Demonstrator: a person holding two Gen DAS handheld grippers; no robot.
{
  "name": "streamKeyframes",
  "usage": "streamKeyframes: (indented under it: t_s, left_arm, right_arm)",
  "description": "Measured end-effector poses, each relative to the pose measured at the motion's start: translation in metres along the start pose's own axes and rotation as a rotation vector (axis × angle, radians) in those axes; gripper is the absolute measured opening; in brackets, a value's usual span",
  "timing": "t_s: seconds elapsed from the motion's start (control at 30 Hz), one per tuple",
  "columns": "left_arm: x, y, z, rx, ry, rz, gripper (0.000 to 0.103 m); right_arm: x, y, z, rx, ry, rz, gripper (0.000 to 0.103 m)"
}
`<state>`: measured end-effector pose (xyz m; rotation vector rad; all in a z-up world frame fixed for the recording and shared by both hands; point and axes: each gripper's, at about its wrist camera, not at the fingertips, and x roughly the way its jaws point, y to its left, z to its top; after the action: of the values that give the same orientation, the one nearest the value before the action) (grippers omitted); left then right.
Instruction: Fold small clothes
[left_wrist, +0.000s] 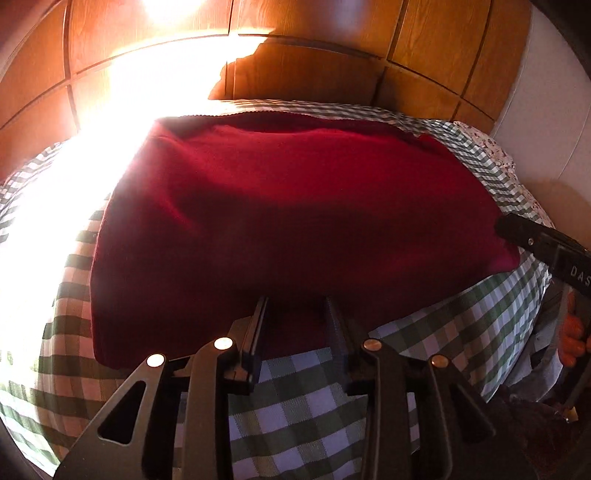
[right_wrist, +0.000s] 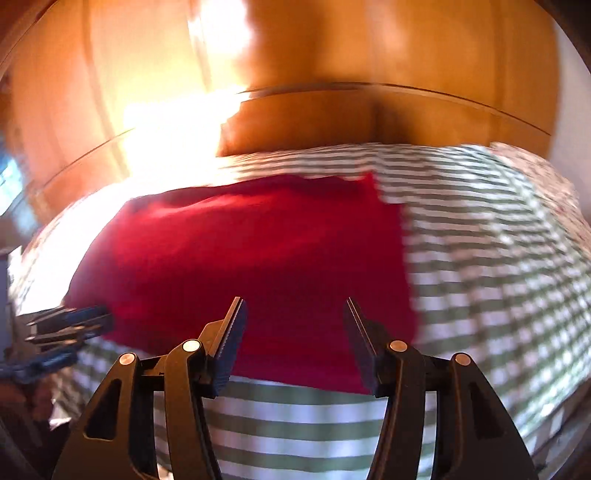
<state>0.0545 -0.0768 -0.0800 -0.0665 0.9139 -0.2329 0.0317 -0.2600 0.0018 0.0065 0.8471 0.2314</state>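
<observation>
A dark red knitted garment (left_wrist: 288, 221) lies folded into a rough rectangle on a green and white checked cover (left_wrist: 295, 413). My left gripper (left_wrist: 297, 302) is open, its fingers over the garment's near edge with nothing between them. My right gripper (right_wrist: 293, 306) is open over the near edge of the same red garment (right_wrist: 258, 258); that view is blurred by motion. The right gripper also shows in the left wrist view (left_wrist: 517, 229) at the garment's right corner. The left gripper shows in the right wrist view (right_wrist: 74, 321) at the garment's left edge.
The checked cover (right_wrist: 498, 277) lies over a bed. A wooden panelled headboard (left_wrist: 314, 74) stands behind it, with strong sunlight glare (left_wrist: 122, 110) on the left. A floral cloth (left_wrist: 491, 151) lies at the far right corner. A white wall (left_wrist: 554, 129) is on the right.
</observation>
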Motion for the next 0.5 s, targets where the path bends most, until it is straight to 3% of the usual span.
streamKeyframes:
  t_s: [0.1,0.2,0.33,0.5]
  left_arm:
    - [-0.006,-0.001,-0.002,0.024,-0.008,0.048,0.030]
    - [-0.005,-0.002,0.004,0.016,-0.006,0.063,0.031]
    - [-0.009,-0.001,0.005,0.012,-0.007,0.055,0.047]
    - [-0.015,0.001,0.006,0.017,-0.028,0.077,0.055]
  right_arm:
    - [0.027,0.014,-0.022,-0.086,0.110,-0.020,0.054]
    - [0.029,0.009,-0.037,-0.088,0.075,-0.013,0.054]
    - [0.029,0.010,-0.035,-0.083,0.075,-0.017,0.056]
    - [0.029,0.010,-0.031,-0.074,0.086,-0.007,0.059]
